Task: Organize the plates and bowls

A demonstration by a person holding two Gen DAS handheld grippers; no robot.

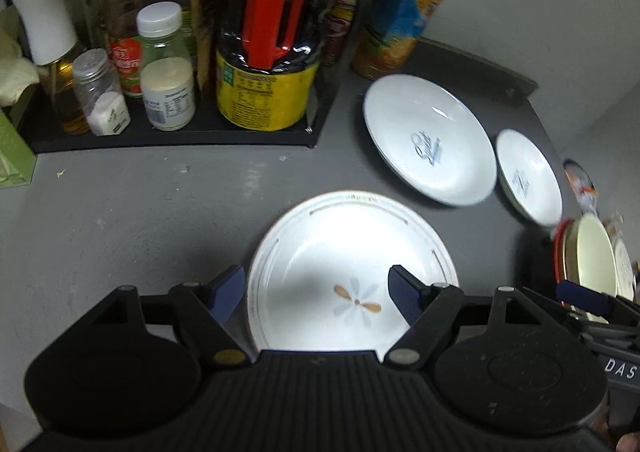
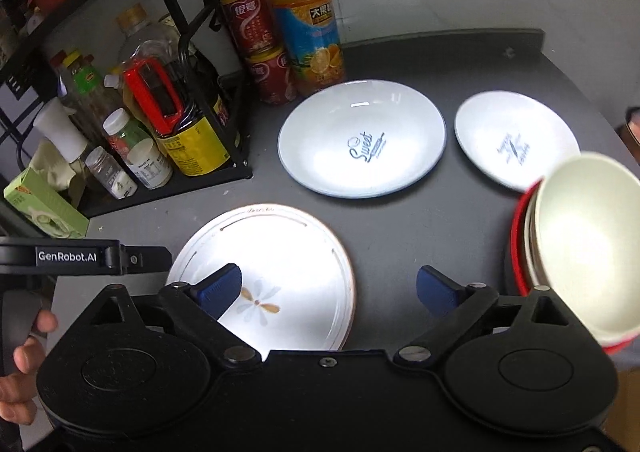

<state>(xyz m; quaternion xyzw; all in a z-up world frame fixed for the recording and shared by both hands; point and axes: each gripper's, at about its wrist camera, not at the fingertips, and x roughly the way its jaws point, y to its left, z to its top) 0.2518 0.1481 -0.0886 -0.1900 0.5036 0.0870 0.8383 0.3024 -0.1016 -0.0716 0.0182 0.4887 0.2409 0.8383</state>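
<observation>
A white plate with a flower print (image 1: 344, 264) (image 2: 280, 260) lies on the dark table near me. My left gripper (image 1: 318, 294) is open above its near edge, empty. My right gripper (image 2: 330, 290) is open and empty, above the plate's right side. A large white plate marked "Sweet" (image 1: 428, 140) (image 2: 362, 138) lies behind, with a smaller white plate (image 1: 528, 176) (image 2: 516, 140) to its right. A stack of bowls (image 1: 592, 264) (image 2: 580, 244), cream inside with a red outer one, stands at the right.
A black rack (image 2: 224, 172) at the back left holds bottles and jars, among them a yellow-labelled jug with a red handle (image 1: 268, 64) (image 2: 176, 116). An orange juice bottle (image 2: 308, 20) and red cans (image 2: 260, 44) stand behind the plates. A green box (image 2: 44, 204) sits at the left.
</observation>
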